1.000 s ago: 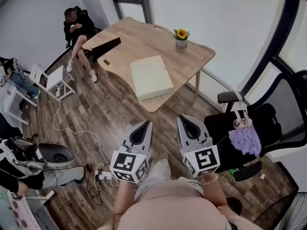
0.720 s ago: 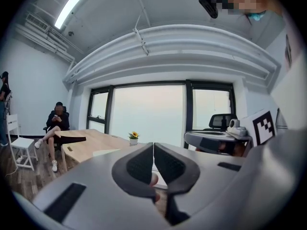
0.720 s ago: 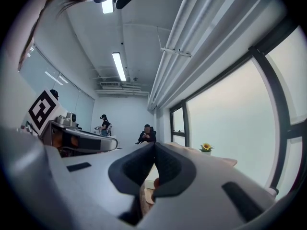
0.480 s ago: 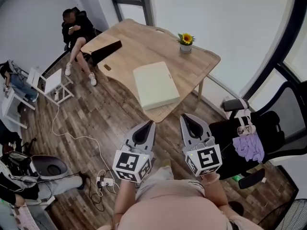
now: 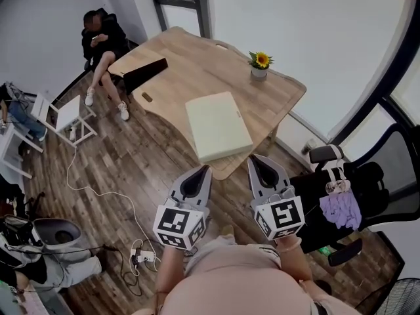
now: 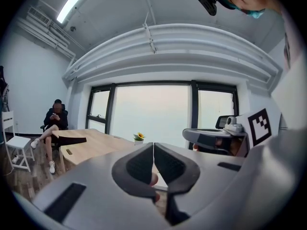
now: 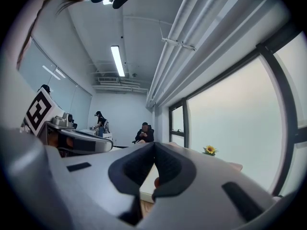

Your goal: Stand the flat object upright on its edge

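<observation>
- The flat object [image 5: 218, 126], a cream rectangular slab, is shown lying on its broad face on the wooden surface [image 5: 190, 58], close to the near rounded edge. No part of it is raised.
- The left gripper [image 5: 204, 170] and the right gripper [image 5: 253, 160] are held side by side above the floor, short of the surface and apart from the object. Both are pointed toward it.
- In each gripper view the jaws are seen pressed together, with nothing between them.
- A potted sunflower [image 5: 260, 64] and a dark flat item [image 5: 144, 73] are seen farther back on the surface, well apart from the object.
- The task is judged not yet begun. The approach, the jaw opening, the lifting or tipping of the object, and its balancing on one edge are all left to do.
</observation>
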The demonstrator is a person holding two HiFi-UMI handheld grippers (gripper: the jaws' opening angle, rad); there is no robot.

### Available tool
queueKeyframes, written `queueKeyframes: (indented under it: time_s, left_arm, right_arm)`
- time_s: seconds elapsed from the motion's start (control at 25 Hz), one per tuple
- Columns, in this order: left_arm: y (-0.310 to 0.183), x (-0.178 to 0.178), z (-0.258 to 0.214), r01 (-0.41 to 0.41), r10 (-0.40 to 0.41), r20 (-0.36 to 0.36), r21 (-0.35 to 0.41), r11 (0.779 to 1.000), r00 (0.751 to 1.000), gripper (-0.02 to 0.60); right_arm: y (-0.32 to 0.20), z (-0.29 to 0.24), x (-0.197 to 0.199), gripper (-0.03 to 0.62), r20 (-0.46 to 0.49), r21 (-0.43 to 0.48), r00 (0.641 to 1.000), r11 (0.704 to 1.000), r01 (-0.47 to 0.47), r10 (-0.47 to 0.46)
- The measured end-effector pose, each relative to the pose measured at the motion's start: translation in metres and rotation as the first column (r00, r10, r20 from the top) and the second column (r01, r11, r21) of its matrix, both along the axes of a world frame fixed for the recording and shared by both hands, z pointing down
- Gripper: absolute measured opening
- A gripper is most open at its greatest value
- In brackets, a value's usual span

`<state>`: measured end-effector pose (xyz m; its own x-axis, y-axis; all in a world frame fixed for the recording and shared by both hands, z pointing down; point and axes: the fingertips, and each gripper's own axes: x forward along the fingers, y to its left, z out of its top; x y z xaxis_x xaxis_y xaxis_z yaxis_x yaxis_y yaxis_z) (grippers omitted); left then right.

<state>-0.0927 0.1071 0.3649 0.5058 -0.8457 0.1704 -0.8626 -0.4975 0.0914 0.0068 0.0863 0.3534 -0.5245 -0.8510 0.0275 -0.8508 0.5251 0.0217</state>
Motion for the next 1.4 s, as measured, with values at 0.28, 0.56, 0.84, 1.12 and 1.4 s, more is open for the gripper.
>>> queueKeyframes:
  time_s: [0.28, 0.56, 0.84, 1.12, 1.4]
  left_arm:
    - [-0.021, -0.012, 0.006, -0.013, 0.013, 0.004, -0.006, 1.0, 1.0, 0.011]
    - [-0.036, -0.017, 0.011, -0.027, 0.027, 0.018, -0.015, 1.0, 0.999, 0.011]
    - [-0.056, -0.016, 0.016, -0.022, 0.022, 0.018, -0.021, 1.0, 1.0, 0.011]
    - [-0.08, -0.012, 0.024, -0.02, 0.021, 0.016, -0.031, 0.999, 1.0, 0.011]
    - [-0.112, -0.016, 0.029, -0.002, 0.003, 0.024, -0.041, 0.999, 1.0, 0.012]
  right_arm:
    - [-0.02, 0.0, -0.008, 0.0, -0.017, 0.004, 1.0, 1.0, -0.014, 0.015]
    - [-0.038, 0.003, -0.012, 0.0, -0.053, 0.024, 0.998, 1.0, -0.021, 0.022]
    - [-0.057, 0.007, -0.007, 0.0, -0.068, 0.033, 0.997, 0.999, -0.036, 0.039]
    - [-0.083, 0.017, 0.001, 0.0, -0.061, 0.023, 0.997, 0.999, -0.046, 0.048]
    - [-0.116, 0.026, 0.004, 0.0, -0.058, -0.002, 0.998, 0.999, -0.038, 0.038]
